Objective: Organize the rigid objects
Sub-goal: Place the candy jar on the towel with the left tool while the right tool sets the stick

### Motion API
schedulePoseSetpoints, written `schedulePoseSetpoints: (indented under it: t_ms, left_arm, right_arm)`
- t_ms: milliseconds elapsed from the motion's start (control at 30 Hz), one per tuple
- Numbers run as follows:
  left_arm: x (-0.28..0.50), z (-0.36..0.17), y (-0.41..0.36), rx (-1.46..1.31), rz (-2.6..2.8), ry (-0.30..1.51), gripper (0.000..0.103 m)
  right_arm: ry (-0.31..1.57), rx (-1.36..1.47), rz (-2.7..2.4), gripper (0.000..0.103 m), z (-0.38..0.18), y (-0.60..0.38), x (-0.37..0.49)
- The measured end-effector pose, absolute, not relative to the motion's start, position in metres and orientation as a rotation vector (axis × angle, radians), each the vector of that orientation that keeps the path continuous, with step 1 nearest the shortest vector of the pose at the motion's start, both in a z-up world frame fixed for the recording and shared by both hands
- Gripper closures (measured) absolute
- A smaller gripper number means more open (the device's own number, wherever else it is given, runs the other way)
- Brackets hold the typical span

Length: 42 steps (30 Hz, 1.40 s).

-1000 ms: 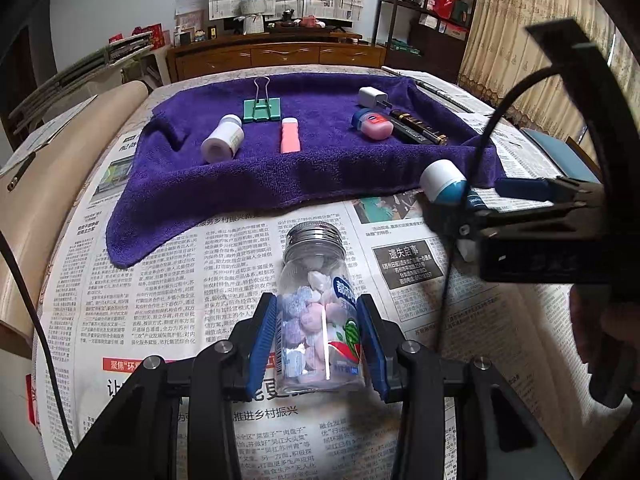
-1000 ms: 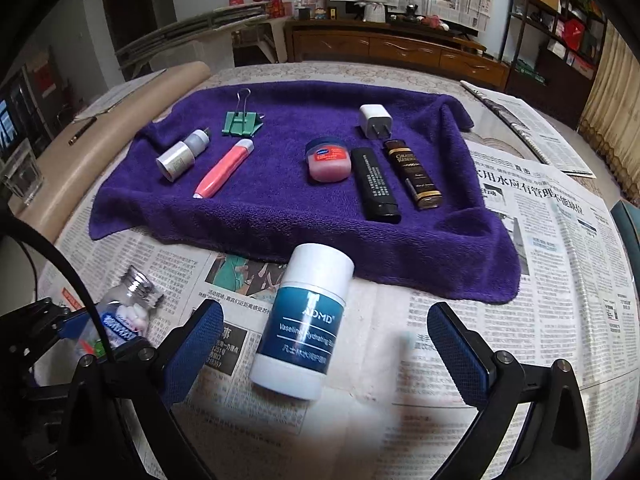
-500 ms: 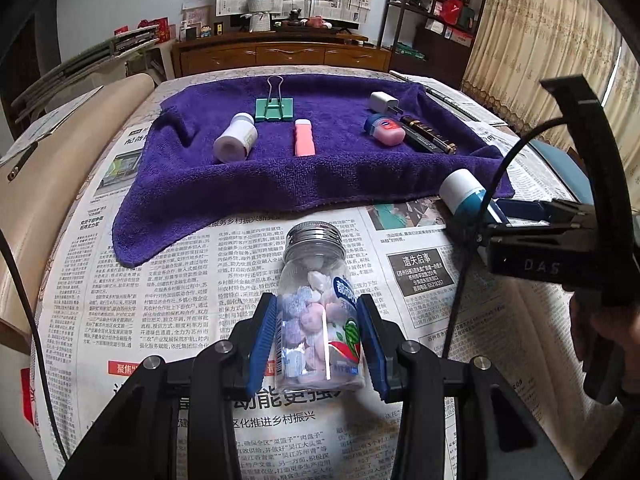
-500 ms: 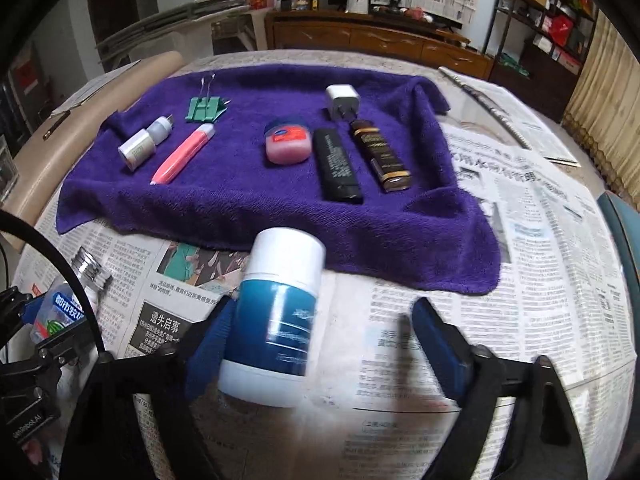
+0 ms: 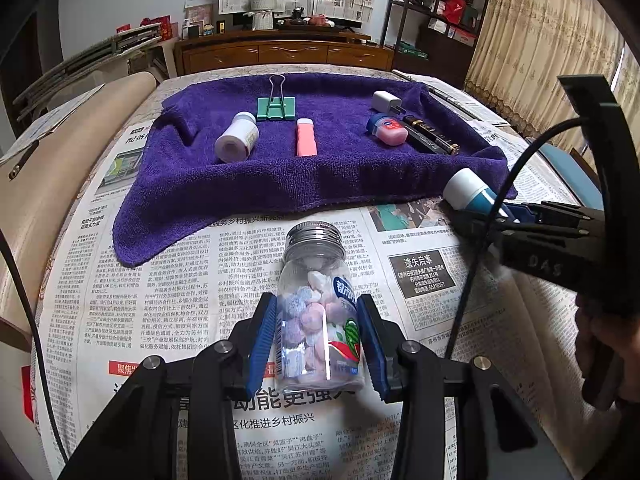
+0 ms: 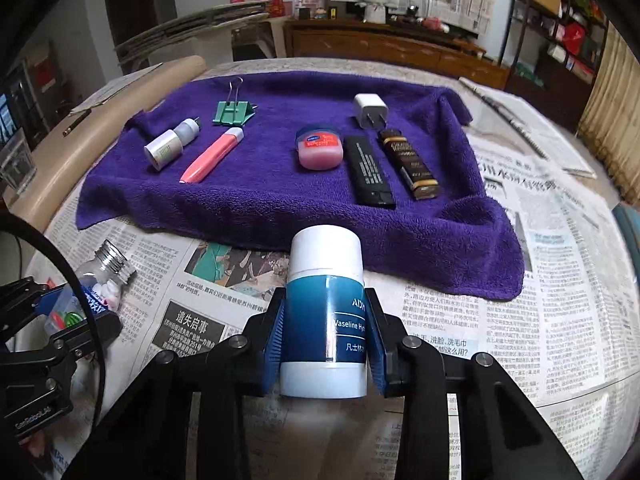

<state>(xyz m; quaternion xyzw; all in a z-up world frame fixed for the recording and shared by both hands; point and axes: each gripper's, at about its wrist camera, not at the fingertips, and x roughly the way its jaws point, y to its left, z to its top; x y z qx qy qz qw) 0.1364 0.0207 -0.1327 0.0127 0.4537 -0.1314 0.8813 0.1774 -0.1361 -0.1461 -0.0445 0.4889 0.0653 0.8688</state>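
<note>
Your left tongs (image 5: 318, 342) are pinching the clear candy jar (image 5: 318, 312) low on its body, blue pads pressed to both sides. The jar stands upright on the newspaper (image 5: 160, 300) that covers the table, silver screw lid on top, a little short of the near edge of the purple towel (image 5: 248, 184). In the right wrist view the same jar (image 6: 98, 284) sits at far left, held by those tongs.

Your right tongs (image 6: 325, 338) are closed around the blue and white Vaseline bottle (image 6: 325, 308), gripping its blue middle band from both sides, white cap pointing toward the towel (image 6: 280, 200). The cap reaches just to the towel's near hem. I cannot tell whether the bottle's base touches the newspaper. From the left wrist view the bottle (image 5: 470, 194) shows at right, tilted, with its cap close to the towel's right corner.

On the towel, well apart from both tongs, lie a small white bottle (image 6: 170, 146), a green binder clip (image 6: 233, 111), a pink tube (image 6: 212, 155), a small pink Vaseline tin (image 6: 319, 153), a white plug adapter (image 6: 370, 111), a black bar (image 6: 369, 171) and a brown and gold tube (image 6: 409, 164). The black bar and the brown tube lie side by side, just right of the tin.
</note>
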Motion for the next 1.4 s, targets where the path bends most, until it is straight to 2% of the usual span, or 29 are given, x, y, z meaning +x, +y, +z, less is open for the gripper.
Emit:
schedulePoseSetpoints:
  t_ms: [767, 1400]
  left_arm:
    - [0.144, -0.110, 0.027, -0.022, -0.285, 0.914, 0.064]
    - [0.198, -0.077, 0.029, 0.005, -0.283, 0.878, 0.064]
  right_arm:
    - [1.016, 0.001, 0.223, 0.067, -0.121, -0.166, 0.155]
    - [1.000, 0.013, 0.272, 0.067, -0.100, -0.165, 0.209]
